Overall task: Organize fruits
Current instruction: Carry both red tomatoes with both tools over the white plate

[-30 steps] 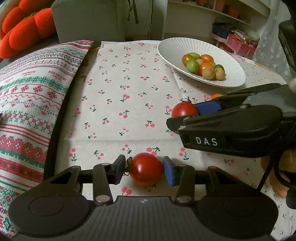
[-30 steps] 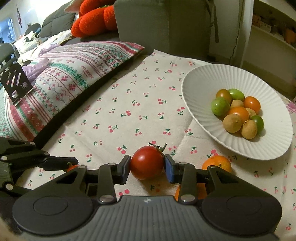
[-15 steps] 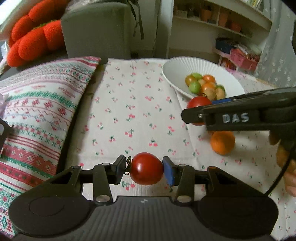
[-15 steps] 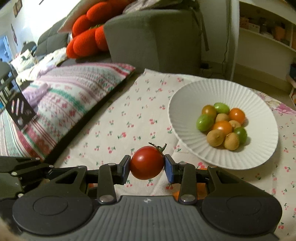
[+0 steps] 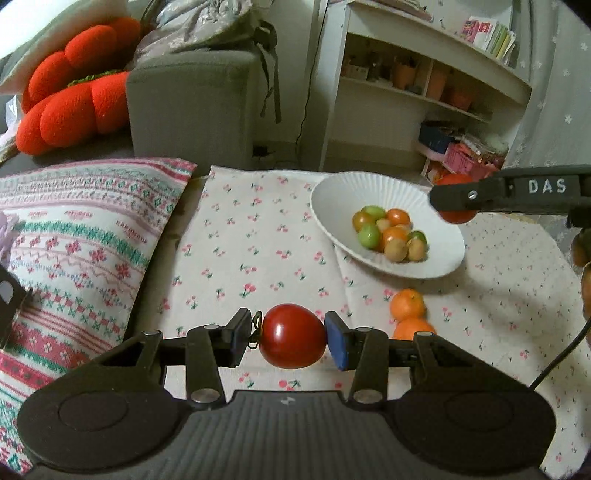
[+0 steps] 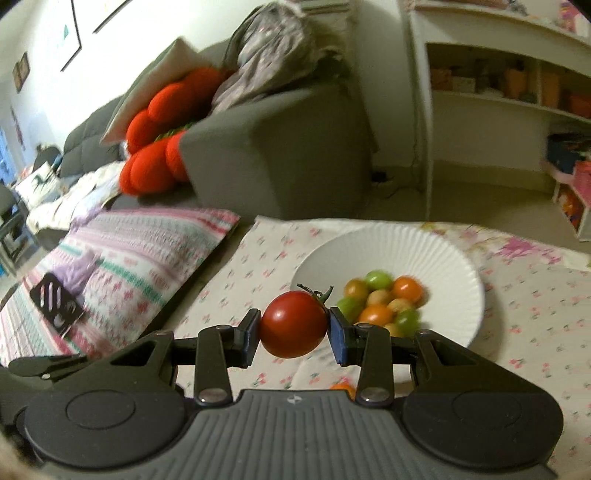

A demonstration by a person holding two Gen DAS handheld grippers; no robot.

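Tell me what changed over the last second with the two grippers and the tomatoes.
Both grippers rose off the cloth, each carrying its tomato. The right gripper swung its tomato over toward the plate. The left gripper stayed shut on its tomato; the two oranges and the plate's fruit stayed put.

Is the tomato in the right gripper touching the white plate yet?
Apart. The left wrist view shows the right gripper's tomato in the air beyond the white plate's far rim.

Home living room. Grey sofa behind the table, red flower-shaped cushion on it. Cherry-print tablecloth, patterned woven pillow alongside. White open shelving with pots and boxes, contents blurred. Framed pictures, probably, on wall.
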